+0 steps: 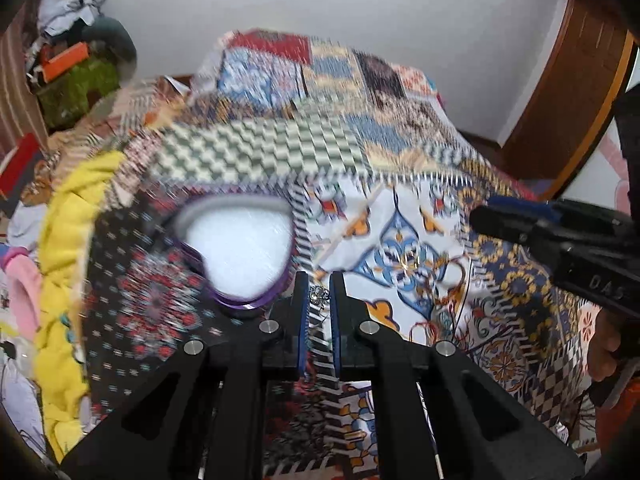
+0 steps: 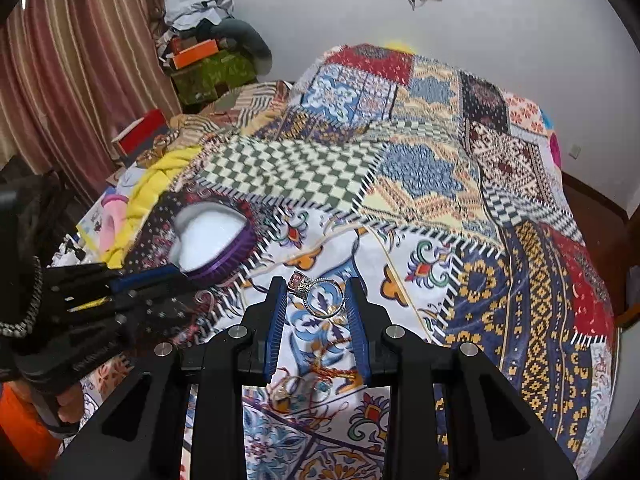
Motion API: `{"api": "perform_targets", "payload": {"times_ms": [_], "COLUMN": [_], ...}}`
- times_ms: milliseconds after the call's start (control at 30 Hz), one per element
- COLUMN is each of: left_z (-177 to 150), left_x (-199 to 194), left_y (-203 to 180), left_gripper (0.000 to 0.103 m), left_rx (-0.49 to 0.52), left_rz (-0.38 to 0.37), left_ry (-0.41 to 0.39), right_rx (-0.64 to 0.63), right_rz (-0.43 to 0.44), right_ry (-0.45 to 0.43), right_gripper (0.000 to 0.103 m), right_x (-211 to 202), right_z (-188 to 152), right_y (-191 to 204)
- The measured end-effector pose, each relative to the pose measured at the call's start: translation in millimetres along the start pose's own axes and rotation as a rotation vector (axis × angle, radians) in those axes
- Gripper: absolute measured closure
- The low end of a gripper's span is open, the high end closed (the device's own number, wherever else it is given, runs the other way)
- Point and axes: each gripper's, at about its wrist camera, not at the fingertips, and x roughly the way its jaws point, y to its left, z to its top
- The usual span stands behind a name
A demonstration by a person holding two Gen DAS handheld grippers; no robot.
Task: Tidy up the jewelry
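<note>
Left gripper [image 1: 319,294] nearly closed, blue-padded fingers pinching small silver sparkly jewelry piece [image 1: 318,295] at tips, above patchwork patterned bedspread [image 1: 260,152]. Left view motion-blurred.

Right gripper [image 2: 317,292] partly closed, clamping silver ring with pink stone [image 2: 320,294] between blue pads, stone toward left finger.

Purple heart-shaped box with white padded inside [image 2: 214,240] lies open on bedspread, ahead-left of both grippers, near yellow knitted cloth [image 2: 156,188].

Tangle of red-orange cord with small jewelry pieces [image 2: 312,384] lies on bedspread below right gripper's fingers.

Patchwork bedspread [image 2: 420,208] — checks, florals, blue-gold tiles, purple-rimmed white heart box [image 2: 212,240], pink-stoned silver ring [image 2: 320,294], yellow blanket [image 2: 152,196]
</note>
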Motion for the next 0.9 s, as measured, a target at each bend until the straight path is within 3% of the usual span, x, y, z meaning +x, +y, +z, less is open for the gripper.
{"api": "perform_targets", "payload": {"times_ms": [467,900], "left_z": [37.2,53.2], "left_x": [-58.3,-39.8], "left_y": [37.7,58.7], "left_gripper": [0.095,0.095], "left_rx": [-0.066,-0.116], "left_rz": [0.053,0.047], "left_ry": [-0.186,-0.206], "right_rx": [-0.037,-0.030], "right_rz": [0.024,0.088], "right_ry": [-0.122,-0.153], "right_gripper": [0.076,0.076], "right_x": [-22.4,3.0], "right_z": [33.5,59.7], "right_y": [36.0,57.9]}}
